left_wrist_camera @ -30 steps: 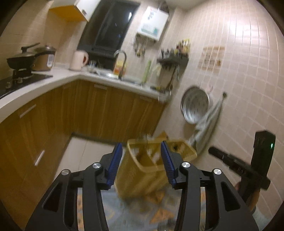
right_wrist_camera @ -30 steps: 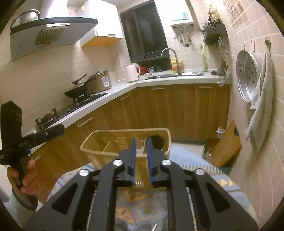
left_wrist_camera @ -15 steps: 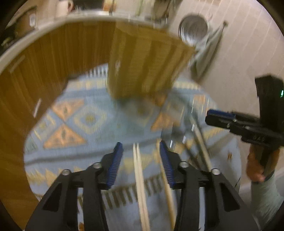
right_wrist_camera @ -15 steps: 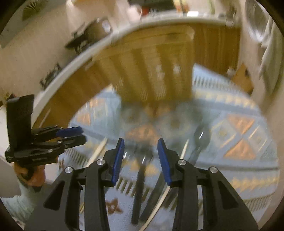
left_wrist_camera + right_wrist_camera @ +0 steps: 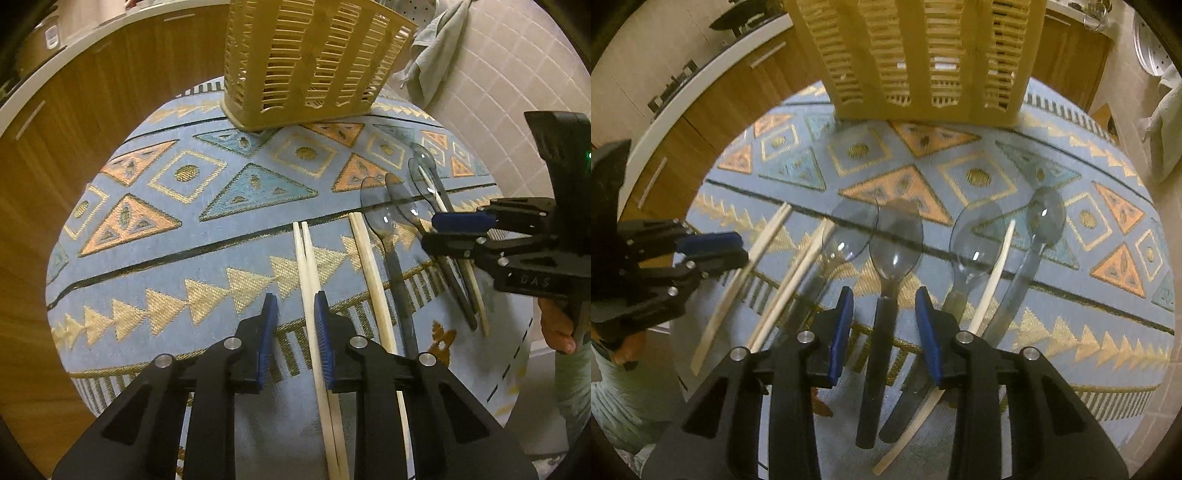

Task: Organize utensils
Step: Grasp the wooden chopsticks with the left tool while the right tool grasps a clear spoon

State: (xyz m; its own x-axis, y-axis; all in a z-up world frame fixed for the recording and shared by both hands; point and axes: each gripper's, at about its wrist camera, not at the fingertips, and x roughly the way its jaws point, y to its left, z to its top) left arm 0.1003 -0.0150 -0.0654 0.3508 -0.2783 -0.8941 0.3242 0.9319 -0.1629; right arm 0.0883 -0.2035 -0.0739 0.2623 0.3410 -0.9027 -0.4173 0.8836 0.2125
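A yellow slatted utensil basket stands at the far edge of a round table with a blue patterned cloth; it also shows in the right wrist view. Several pale chopsticks and clear grey spoons lie in a row on the cloth. My left gripper is open and empty, low over a chopstick pair that runs along its right finger. My right gripper is open and empty, straddling the dark handle of a spoon. More spoons and a single chopstick lie to its right.
Wooden kitchen cabinets with a white counter curve round the left side. A tiled wall with a hanging grey towel stands on the right. The right gripper also shows in the left wrist view, the left gripper in the right wrist view.
Both grippers have tilted down from facing the basket and kitchen to low over the table. The right gripper has opened. The utensils on the cloth have come into view.
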